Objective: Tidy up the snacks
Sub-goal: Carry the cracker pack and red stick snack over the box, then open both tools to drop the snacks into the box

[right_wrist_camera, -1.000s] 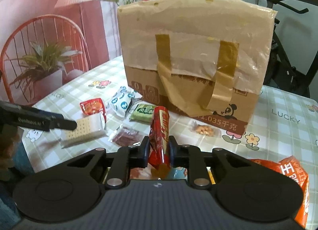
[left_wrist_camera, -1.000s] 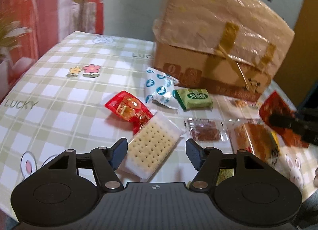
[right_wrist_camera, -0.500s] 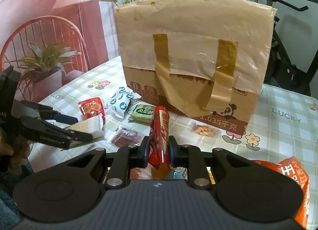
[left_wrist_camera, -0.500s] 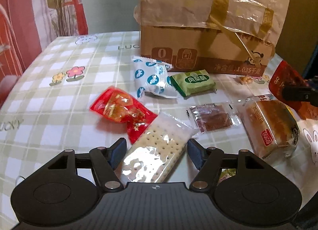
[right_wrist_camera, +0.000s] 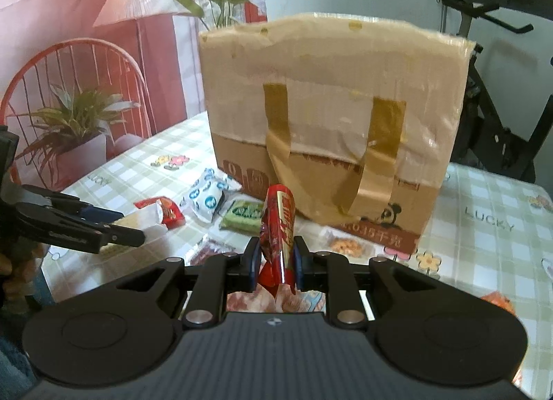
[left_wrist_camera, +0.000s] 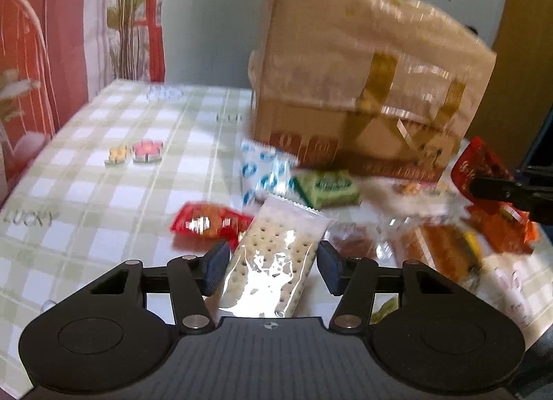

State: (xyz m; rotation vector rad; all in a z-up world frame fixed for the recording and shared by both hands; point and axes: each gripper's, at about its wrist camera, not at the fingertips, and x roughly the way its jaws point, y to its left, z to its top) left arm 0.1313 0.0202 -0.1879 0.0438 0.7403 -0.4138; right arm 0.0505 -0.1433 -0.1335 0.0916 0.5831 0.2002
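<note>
A clear pack of crackers lies lengthwise between the fingers of my left gripper. The jaws are closing and both pads touch its sides. Its far end stands up over the other snacks. In the right wrist view the same left gripper holds the crackers just above the table. My right gripper is shut on a red foil snack pack that stands upright in it. A tall cardboard box, wrapped in plastic and tape, stands behind the snacks.
On the checked tablecloth lie a blue-and-white pack, a green pack, a red pack, a brown strip pack and a bread pack. A small nut pack sits before the box. An orange bag lies at the right.
The left jaws have narrowed onto the cracker pack, and the pack has come up off the table with the gripper. The right gripper keeps still with the red pack.
</note>
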